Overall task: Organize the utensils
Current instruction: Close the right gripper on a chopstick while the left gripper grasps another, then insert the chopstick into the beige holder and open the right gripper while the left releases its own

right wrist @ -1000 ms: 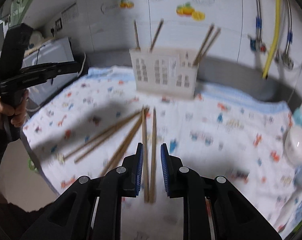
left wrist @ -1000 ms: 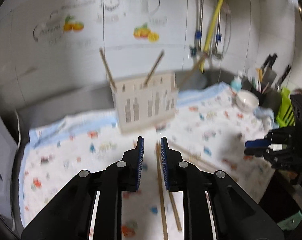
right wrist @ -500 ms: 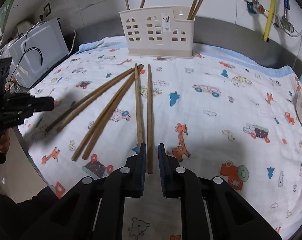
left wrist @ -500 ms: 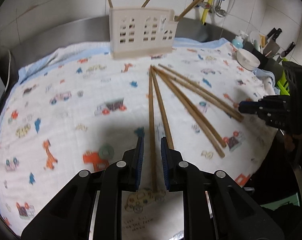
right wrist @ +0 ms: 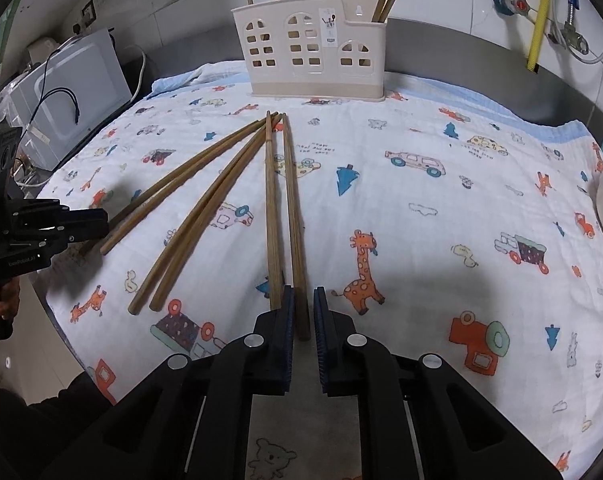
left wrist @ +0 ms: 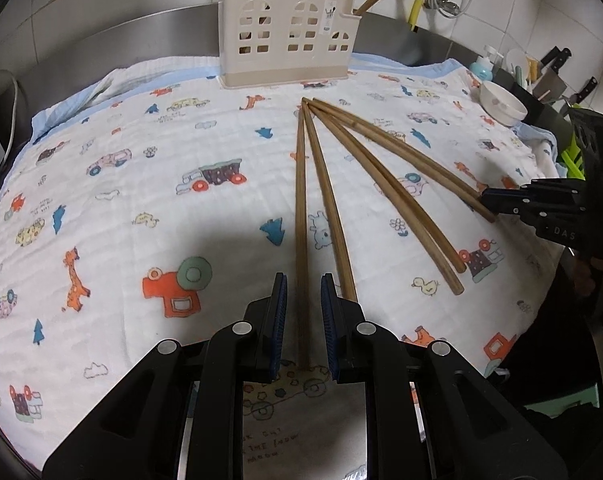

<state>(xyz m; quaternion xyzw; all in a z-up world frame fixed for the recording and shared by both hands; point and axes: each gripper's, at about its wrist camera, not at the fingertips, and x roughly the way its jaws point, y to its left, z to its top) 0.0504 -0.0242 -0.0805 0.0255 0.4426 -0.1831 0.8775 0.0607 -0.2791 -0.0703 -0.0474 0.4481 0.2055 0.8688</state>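
Several wooden chopsticks (left wrist: 329, 184) fan out on a patterned cloth (left wrist: 141, 184), tips toward a beige utensil holder (left wrist: 287, 36) that has chopsticks standing in it. My left gripper (left wrist: 303, 286) is low over the cloth, slightly open, with the end of one chopstick (left wrist: 300, 240) between its jaws. My right gripper (right wrist: 301, 298) is slightly open around the end of another chopstick (right wrist: 294, 232); the holder (right wrist: 313, 54) stands beyond. Each gripper shows in the other's view, the right one (left wrist: 501, 200) at the right edge and the left one (right wrist: 89, 222) at the left edge.
A white bowl (left wrist: 501, 104), a soap bottle (left wrist: 486, 65) and a knife block (left wrist: 549, 84) stand at the right of the left wrist view. A white appliance with cables (right wrist: 65, 92) sits left of the cloth. A yellow pipe (right wrist: 539, 12) and taps run along the tiled wall.
Both grippers have tilted down and dropped close to the cloth, each coming over the near end of a chopstick. The chopsticks have not moved.
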